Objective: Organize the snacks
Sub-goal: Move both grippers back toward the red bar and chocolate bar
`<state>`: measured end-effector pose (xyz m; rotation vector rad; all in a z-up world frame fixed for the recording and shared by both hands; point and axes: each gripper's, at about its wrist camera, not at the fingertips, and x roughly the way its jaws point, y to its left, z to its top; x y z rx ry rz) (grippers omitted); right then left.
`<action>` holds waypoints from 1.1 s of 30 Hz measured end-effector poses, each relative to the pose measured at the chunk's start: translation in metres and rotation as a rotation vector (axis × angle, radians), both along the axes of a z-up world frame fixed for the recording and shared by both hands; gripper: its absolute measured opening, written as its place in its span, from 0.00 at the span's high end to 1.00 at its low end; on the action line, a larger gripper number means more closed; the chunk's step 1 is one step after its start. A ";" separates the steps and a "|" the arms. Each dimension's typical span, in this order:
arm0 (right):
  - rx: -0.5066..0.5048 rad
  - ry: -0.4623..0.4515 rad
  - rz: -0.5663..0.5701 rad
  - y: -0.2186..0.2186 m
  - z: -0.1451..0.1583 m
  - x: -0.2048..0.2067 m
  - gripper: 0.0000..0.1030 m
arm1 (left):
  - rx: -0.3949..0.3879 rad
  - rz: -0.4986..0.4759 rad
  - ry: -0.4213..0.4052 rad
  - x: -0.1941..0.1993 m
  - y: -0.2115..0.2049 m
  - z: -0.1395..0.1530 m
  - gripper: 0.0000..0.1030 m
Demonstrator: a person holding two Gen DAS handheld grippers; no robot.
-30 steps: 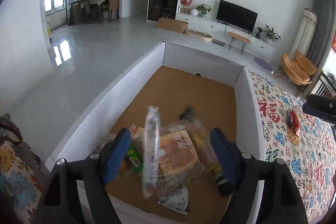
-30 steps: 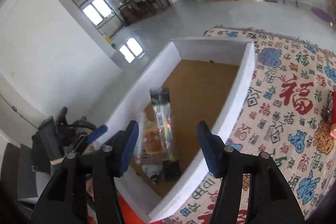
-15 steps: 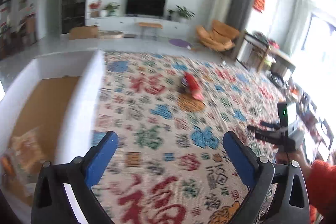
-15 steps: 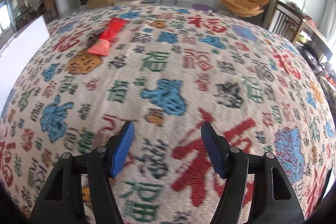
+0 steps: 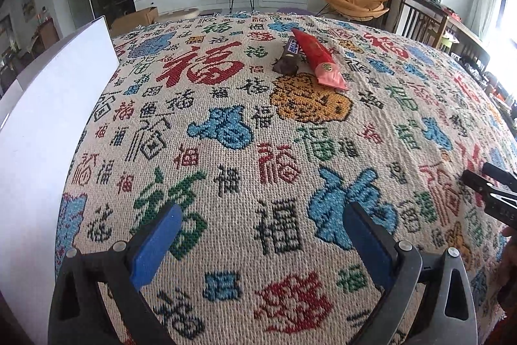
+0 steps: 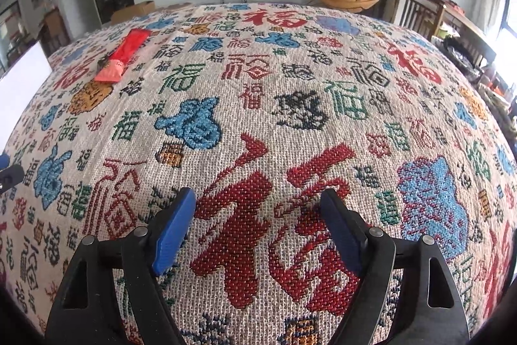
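A: Near field first. Left gripper (image 5: 260,227) has its jaws spread wide with nothing between them, just patterned cloth (image 5: 226,183) underneath. Right gripper (image 6: 257,217) has its jaws opening, also empty, over the big red character.

B: Both angled down at the table?

A: Yes, both look down and forward across the cloth. Neither touches anything I can see.

B: Where are the snacks?

A: Two left, far side of the cloth, touching each other. Red packet (image 5: 318,60) and a dark chocolate bar (image 5: 287,59) tucked against its left edge, partly under it I think. In the right wrist view the red packet (image 6: 124,55) sits far up-left; the bar is barely a dark sliver beside it there.

B: Long axis?

A: In the left view the red packet runs from far-left to near-right, a diagonal, near end pointing roughly toward the right side. The bar lies closer to straight away from the camera.

B: Which hand is nearer?

A: My read: left. The pair is ahead and slightly right of the left gripper, but well off to the left of the right one. The white box wall (image 5: 48,125) stands along the left edge, so left also has the shorter carry.

B: Approach?

A: Jaws would need to straddle the packet across its width, so a wrist roll is likely required.
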<state>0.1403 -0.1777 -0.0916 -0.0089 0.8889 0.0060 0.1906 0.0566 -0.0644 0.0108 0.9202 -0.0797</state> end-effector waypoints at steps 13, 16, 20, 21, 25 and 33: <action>0.000 0.000 -0.003 -0.003 -0.003 -0.001 0.19 | 0.016 -0.002 0.012 0.008 -0.001 -0.018 0.00; 0.001 0.000 -0.002 -0.003 -0.003 -0.001 0.19 | 0.014 -0.001 0.013 0.008 -0.001 -0.018 0.00; 0.000 0.000 -0.002 -0.003 -0.003 0.000 0.19 | 0.014 -0.001 0.013 0.008 -0.001 -0.018 0.00; 0.000 0.000 -0.002 -0.003 -0.003 0.000 0.19 | 0.014 -0.001 0.013 0.008 0.000 -0.018 0.00; 0.000 0.000 -0.002 -0.003 -0.003 0.000 0.19 | 0.014 -0.001 0.013 0.008 -0.001 -0.018 0.00; 0.000 0.000 -0.002 -0.003 -0.003 -0.001 0.19 | 0.013 -0.001 0.013 0.008 -0.001 -0.018 0.00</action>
